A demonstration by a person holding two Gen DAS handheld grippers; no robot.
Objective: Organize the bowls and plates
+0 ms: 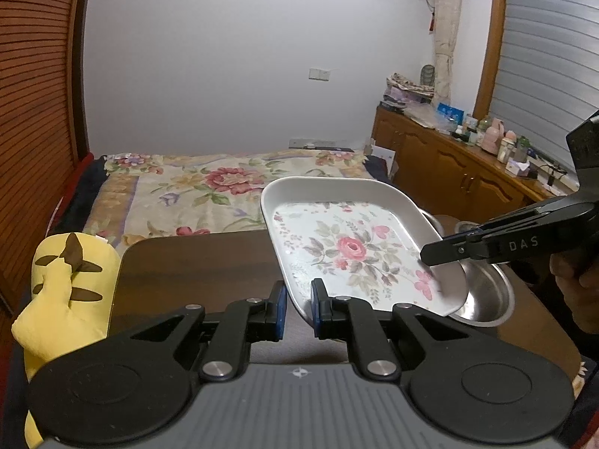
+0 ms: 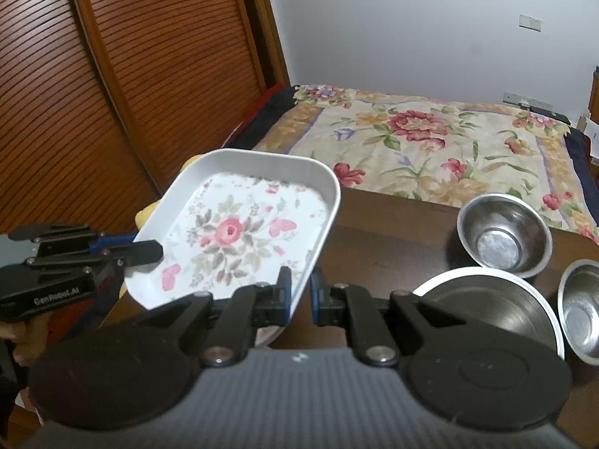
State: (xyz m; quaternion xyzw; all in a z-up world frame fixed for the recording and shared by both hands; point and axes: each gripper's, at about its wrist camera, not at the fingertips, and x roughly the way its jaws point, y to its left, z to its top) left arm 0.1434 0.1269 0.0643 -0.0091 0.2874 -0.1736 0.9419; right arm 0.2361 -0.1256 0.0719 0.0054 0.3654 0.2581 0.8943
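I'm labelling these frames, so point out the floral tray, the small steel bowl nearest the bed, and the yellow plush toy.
floral tray point(image 2: 239, 232): right wrist view, on the pink rose.
small steel bowl point(image 2: 499, 249): right wrist view, on its base.
yellow plush toy point(image 1: 67, 292): left wrist view, on its body.

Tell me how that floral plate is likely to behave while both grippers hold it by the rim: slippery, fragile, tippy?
The floral plate looks glazed and glossy, so probably slippery under the pads. It keeps its shape while tilted off the table, so it is stiff and likely breakable if dropped. The left gripper and right gripper each pinch only its edge, so it may pivot.
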